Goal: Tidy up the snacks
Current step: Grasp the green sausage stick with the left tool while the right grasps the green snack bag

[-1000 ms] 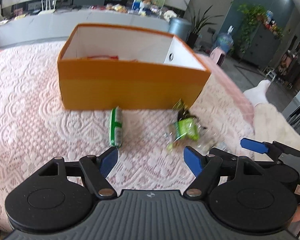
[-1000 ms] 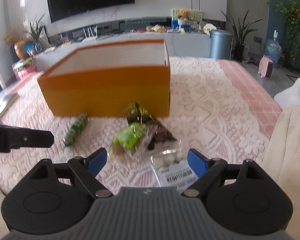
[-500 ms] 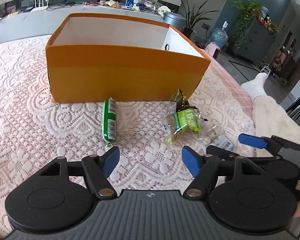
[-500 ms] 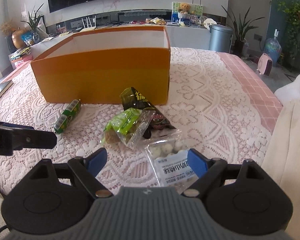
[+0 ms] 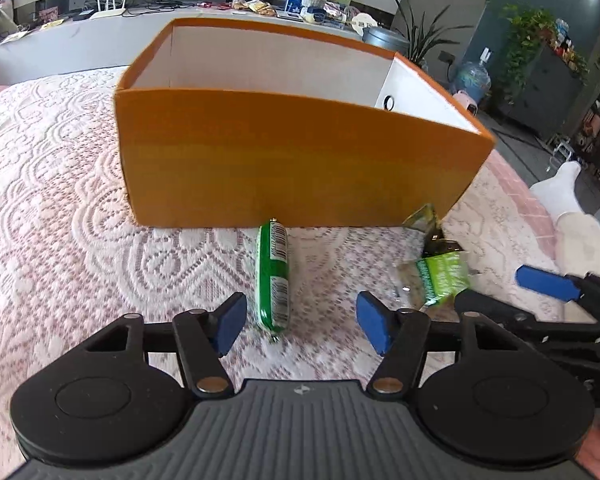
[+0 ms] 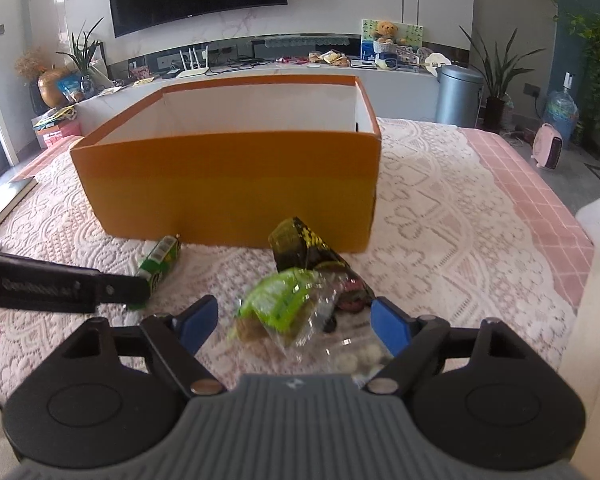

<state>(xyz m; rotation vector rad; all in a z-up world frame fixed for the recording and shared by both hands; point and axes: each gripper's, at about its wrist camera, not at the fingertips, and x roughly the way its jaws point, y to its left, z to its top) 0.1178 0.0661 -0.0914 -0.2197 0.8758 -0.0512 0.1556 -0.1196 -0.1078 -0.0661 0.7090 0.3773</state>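
An open orange box (image 5: pixel 292 172) with a white inside stands on the lace cloth; it also shows in the right wrist view (image 6: pixel 228 192). A green sausage-shaped snack (image 5: pixel 274 276) lies in front of it, its near end between the jaws of my open left gripper (image 5: pixel 302 322). My open right gripper (image 6: pixel 294 322) straddles a green-and-clear snack packet (image 6: pixel 284 308), which lies on a dark packet (image 6: pixel 304 248) and a clear bag of white balls (image 6: pixel 360 356). The green packet (image 5: pixel 440 276) and the right gripper's finger (image 5: pixel 548 286) show at the right of the left view.
The pink lace-covered surface (image 5: pixel 52 184) extends left of the box. The left gripper's finger (image 6: pixel 60 290) crosses the right view's left side over the green sausage snack (image 6: pixel 160 260). A grey bin (image 6: pixel 458 96) and a counter stand beyond the surface.
Both grippers have moved forward and lower toward the snacks. The green sausage snack now reaches between the left jaws, and the green packet sits between the right jaws. Both jaws stay open.
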